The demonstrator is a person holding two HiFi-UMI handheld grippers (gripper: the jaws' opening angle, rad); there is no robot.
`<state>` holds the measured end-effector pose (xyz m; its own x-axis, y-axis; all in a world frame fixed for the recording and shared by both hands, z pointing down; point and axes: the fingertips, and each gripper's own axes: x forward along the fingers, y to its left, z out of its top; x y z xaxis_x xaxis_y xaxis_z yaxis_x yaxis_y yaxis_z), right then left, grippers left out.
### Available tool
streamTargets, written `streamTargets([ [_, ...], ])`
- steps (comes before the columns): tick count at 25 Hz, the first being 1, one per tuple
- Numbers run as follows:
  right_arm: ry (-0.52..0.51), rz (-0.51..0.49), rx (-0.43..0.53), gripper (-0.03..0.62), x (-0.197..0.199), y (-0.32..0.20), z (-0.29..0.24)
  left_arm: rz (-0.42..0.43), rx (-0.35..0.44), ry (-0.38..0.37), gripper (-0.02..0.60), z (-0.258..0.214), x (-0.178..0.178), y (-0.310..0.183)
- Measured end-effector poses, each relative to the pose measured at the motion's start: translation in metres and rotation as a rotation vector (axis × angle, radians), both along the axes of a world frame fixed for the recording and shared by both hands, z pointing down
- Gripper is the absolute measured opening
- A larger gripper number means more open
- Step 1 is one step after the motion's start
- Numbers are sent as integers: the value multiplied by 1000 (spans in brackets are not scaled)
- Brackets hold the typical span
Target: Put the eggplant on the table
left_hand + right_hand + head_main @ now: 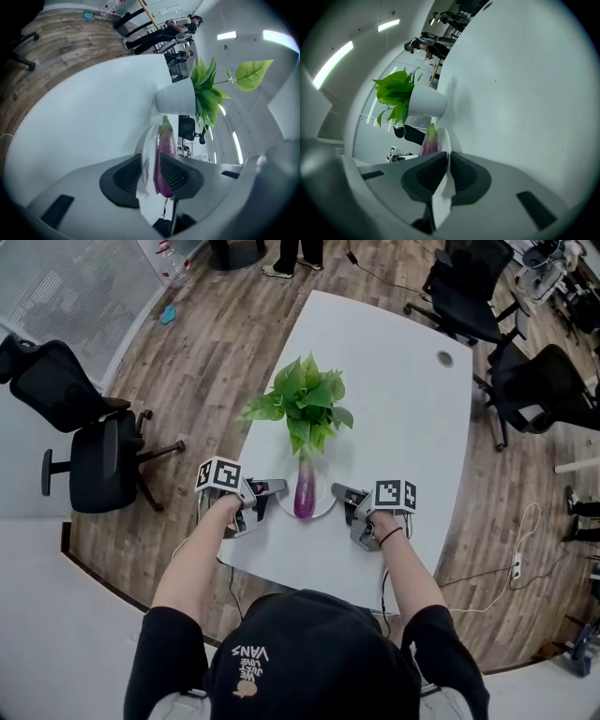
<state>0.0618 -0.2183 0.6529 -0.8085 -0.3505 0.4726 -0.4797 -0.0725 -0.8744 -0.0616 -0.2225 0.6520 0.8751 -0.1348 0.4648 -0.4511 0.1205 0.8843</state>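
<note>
In the head view, a white plate (324, 508) is seen on the white counter (394, 399), just in front of a potted plant (305, 401). The eggplant (305, 491) lies along the middle of this plate, not on the bare counter. The left gripper (272, 492) is held at the plate's left rim and the right gripper (344, 498) at its right rim.

In the left gripper view, the jaws are found wide apart. The plate's rim stands between them, and the purple eggplant is seen close by the right-hand pad. The pads are not pressed on the rim, so nothing is gripped.

In the right gripper view, the jaws are drawn nearly together, and the thin rim of the plate is pinched between the two pads. The eggplant is seen beyond them on the plate, its green end turned towards the plant's white pot (425, 103).
</note>
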Motion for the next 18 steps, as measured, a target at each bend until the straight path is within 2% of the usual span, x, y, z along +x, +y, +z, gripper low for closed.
streamTargets([
  [8,32,7,13,31,3,-5,0,-18,7,-3,120,0,-6,1],
  [12,28,3,20,110,2,-5,-4,-26,13,-3,120,0,-7,0],
  [18,46,17,36,112,13,-4,-9,-44,17,-5,120,-1,-9,3],
])
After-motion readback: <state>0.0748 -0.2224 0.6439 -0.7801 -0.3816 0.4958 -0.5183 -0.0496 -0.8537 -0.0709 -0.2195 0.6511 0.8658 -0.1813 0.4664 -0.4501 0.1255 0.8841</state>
